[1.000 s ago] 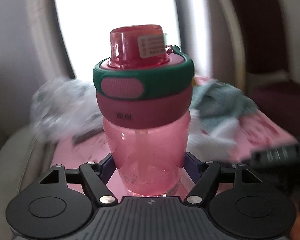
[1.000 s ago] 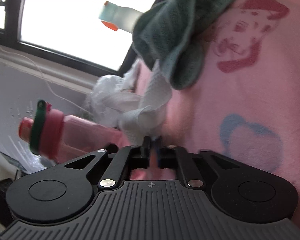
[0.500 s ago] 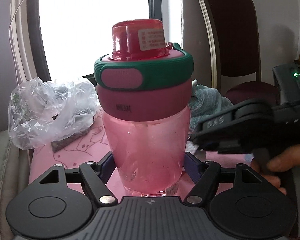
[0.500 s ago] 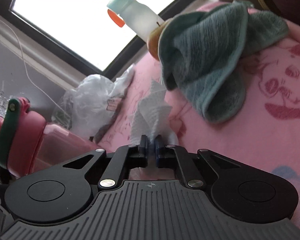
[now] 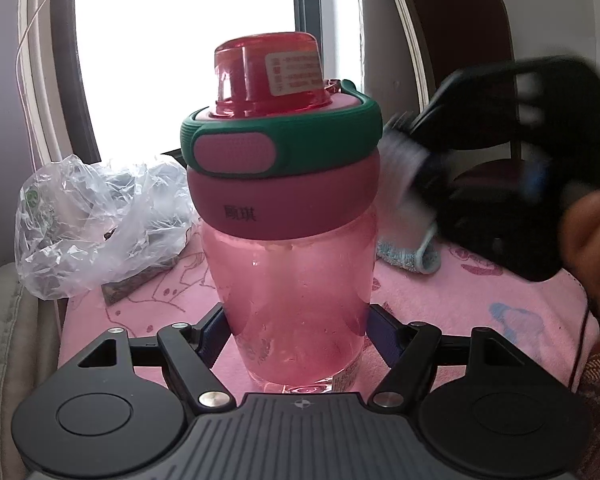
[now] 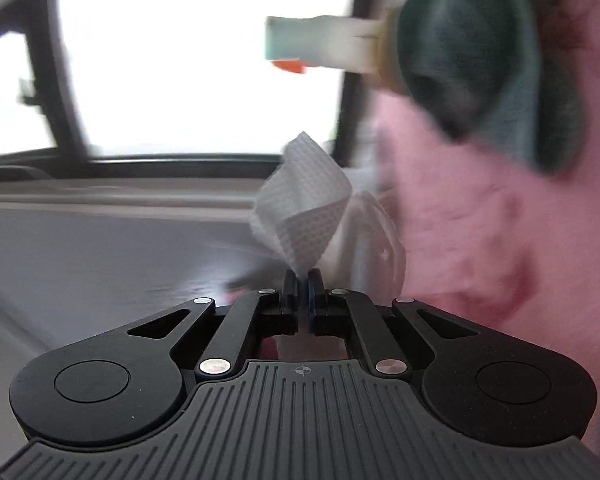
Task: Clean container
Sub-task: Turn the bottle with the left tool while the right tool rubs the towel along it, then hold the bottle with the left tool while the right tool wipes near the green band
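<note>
A: Where is the pink bottle [image 5: 292, 264] now?

B: Upright between the fingers of the left gripper [image 5: 296, 332], clamped low on the body, just above the base. Long axis vertical, red cap [image 5: 270, 74] on top, green band [image 5: 300, 140] under it. Held over the near part of the pink cloth [image 5: 440, 304], close to its front edge. Touching the cloth or lifted a little, cannot tell.

A: And the right gripper [image 6: 303, 280]?

B: Pinched shut on a white tissue [image 6: 304, 208], which stands up out of the tips. Seen from the left wrist as a dark blur [image 5: 496, 160] at the right side of the bottle, about at the height of the lid, with a hand [image 5: 592, 240] behind it.

A: So which way to go for wiping?

B: Probably sideways, from the right toward the lid and shoulder. Right hand is the free one and the nearer one; left only holds. Contact between tissue and bottle not visible yet, too blurred.

A: Anything else around?

B: Crumpled plastic bag [image 5: 96, 224] at the far left corner of the cloth, teal towel [image 6: 488, 64] at the far right, a pale spray bottle [image 6: 320, 44] behind it.
</note>
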